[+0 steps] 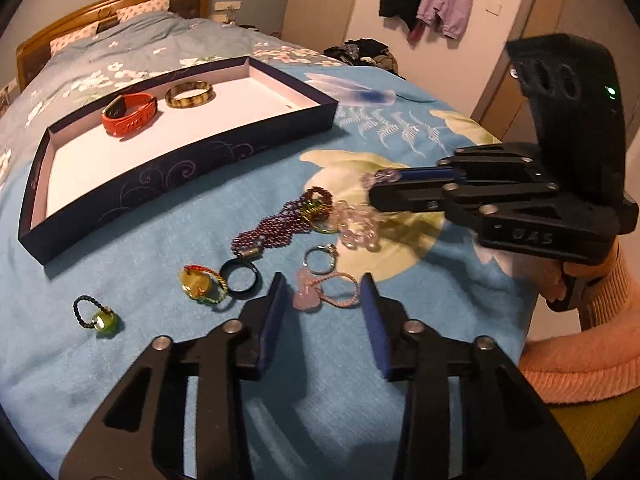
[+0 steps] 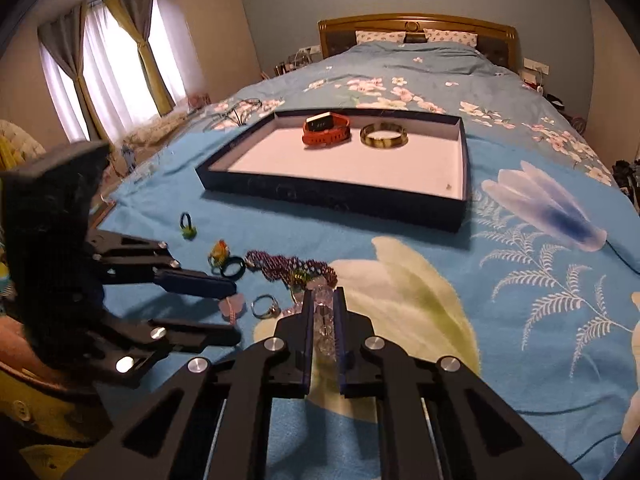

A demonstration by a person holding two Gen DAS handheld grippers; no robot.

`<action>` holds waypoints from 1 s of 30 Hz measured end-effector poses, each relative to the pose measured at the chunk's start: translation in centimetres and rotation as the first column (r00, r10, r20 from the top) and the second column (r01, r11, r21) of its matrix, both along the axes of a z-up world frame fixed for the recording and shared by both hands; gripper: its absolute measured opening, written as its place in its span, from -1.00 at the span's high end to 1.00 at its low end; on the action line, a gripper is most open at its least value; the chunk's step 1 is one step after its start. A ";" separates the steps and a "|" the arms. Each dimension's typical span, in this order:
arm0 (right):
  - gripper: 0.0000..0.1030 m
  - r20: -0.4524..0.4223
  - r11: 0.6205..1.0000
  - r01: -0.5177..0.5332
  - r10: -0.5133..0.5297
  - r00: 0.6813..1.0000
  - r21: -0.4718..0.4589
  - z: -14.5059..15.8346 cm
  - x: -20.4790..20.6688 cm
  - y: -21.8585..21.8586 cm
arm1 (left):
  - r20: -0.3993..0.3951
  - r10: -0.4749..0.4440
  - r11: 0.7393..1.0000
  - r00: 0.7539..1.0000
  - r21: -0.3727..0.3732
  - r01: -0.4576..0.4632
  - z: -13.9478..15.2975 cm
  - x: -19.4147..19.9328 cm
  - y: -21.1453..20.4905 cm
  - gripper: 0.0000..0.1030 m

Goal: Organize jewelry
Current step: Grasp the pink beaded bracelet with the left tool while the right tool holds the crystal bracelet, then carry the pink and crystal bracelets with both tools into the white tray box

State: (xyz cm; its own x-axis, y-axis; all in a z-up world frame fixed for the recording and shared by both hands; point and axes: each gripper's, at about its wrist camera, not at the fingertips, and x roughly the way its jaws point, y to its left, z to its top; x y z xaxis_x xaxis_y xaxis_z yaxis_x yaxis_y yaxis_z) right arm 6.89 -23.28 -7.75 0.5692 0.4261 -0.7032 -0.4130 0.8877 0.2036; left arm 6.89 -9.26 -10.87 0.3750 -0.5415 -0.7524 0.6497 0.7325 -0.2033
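Item: right gripper [image 2: 323, 312], nearest in its own wrist view. Fingers drawn close and clamped on a strand of clear, faceted crystal beads [image 2: 325, 326]; the rest of the strand trails onto the blue floral bedspread [image 2: 520, 360]. Advice: lift straight and slowly until the loose tail clears the neighbouring purple beaded bracelet [image 1: 280, 222], which lies touching the clear beads and may snag.

Item: left gripper [image 1: 324, 300]. Fingers apart, straddling a pink braided cord ring with a pale pink charm [image 1: 320, 294]; the pads press on nothing. Advice: close on the charm rather than the thin cord for a surer hold.

Items loose on the bedspread, just beyond: silver ring [image 1: 320, 260]; black band [image 1: 241, 278]; yellow-stone ring on multicoloured cord [image 1: 198, 286]; green bead on black cord [image 1: 96, 314], set apart at the left.

Item, far: shallow dark-blue tray with white lining [image 1: 132, 196]. Holds an orange wristband [image 1: 128, 112] and a mottled amber bangle [image 1: 190, 95], side by side at the back. Advice: set new pieces in the bare front area, spaced apart.
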 end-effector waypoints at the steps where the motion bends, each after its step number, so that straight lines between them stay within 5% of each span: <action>1: 0.85 0.005 1.000 0.002 -0.002 1.000 0.001 0.1 0.0 0.0 | -0.004 0.004 1.000 1.000 -0.002 -0.004 0.0 0.1 0.1 0.39; 30: 0.85 0.165 0.999 -0.011 0.004 0.986 0.045 6.1 1.3 0.4 | 0.128 0.095 0.995 0.987 -0.050 -0.089 5.2 0.3 3.7 0.44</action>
State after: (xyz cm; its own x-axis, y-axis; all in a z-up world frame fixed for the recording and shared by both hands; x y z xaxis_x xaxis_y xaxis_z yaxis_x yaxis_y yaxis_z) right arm 8.22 -22.93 -1.64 0.6725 0.4606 -0.5793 -0.4511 0.8757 0.1726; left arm 7.23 -5.60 -5.70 0.5182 -0.5318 -0.6699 0.6029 0.7826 -0.1549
